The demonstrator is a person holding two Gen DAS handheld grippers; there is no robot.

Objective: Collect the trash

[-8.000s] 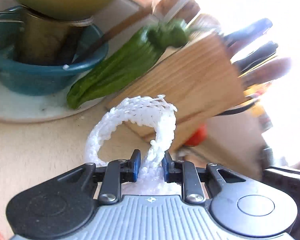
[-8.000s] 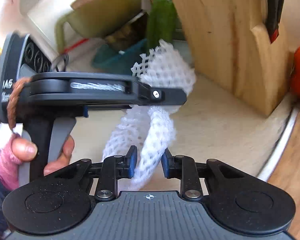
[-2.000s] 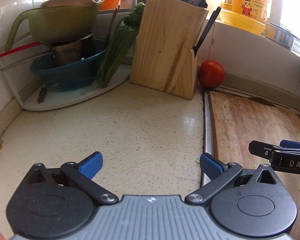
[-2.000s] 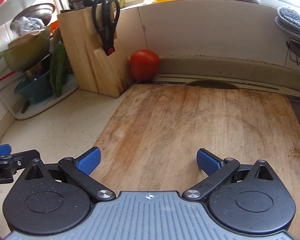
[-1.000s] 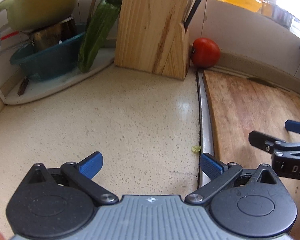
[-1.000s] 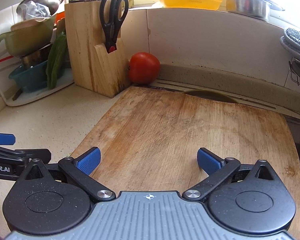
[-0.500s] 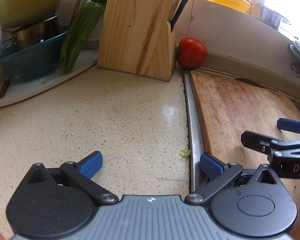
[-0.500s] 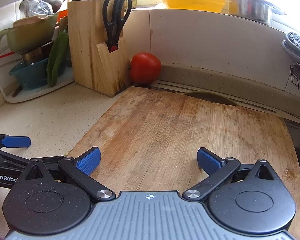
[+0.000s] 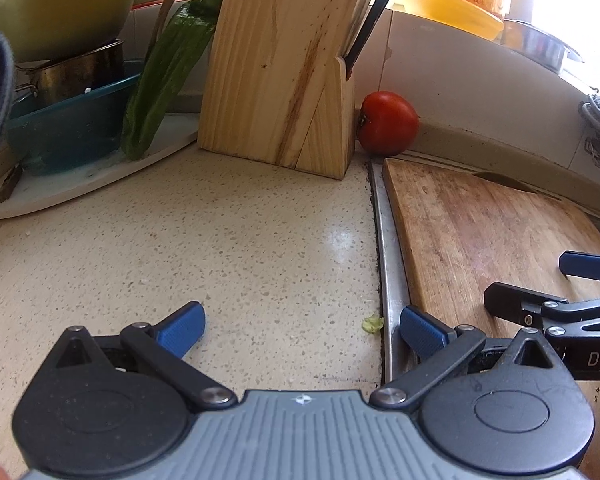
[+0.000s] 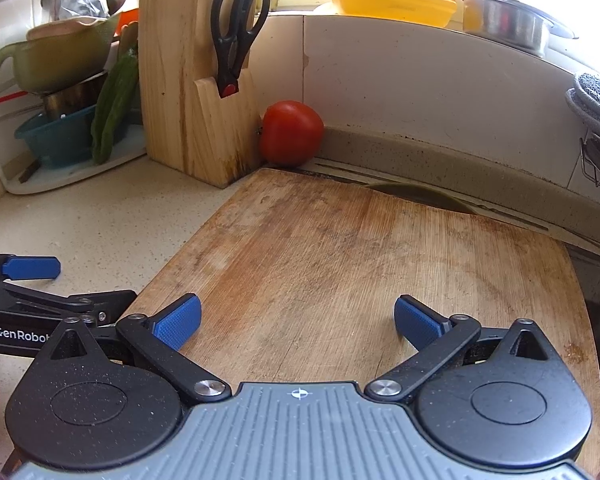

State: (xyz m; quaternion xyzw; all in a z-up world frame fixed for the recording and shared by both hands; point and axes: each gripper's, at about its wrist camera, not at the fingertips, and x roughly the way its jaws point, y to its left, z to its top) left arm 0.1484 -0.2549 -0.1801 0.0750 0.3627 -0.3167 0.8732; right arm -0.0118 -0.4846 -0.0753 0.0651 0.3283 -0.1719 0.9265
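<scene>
Leftmost, on a white tray (image 9: 80, 188) in the corner, stacked bowls (image 9: 68, 128) stand with a long green pepper (image 9: 160, 80) leaning against them. Next comes a wooden knife block (image 9: 284, 68), then a red tomato (image 9: 388, 122) just beside it at the wall. On the speckled counter (image 9: 220, 248), the left gripper (image 9: 302, 326) hovers with its blue pads spread wide and nothing between them. One small scrap (image 9: 373, 324) lies there: pale green, crumpled, leaf-like, at the counter's edge beside the metal strip, close to the right-hand fingertip. Further right, the right gripper (image 10: 296, 318) hangs equally wide apart and empty above the worn, stained cutting board (image 10: 380, 248).
</scene>
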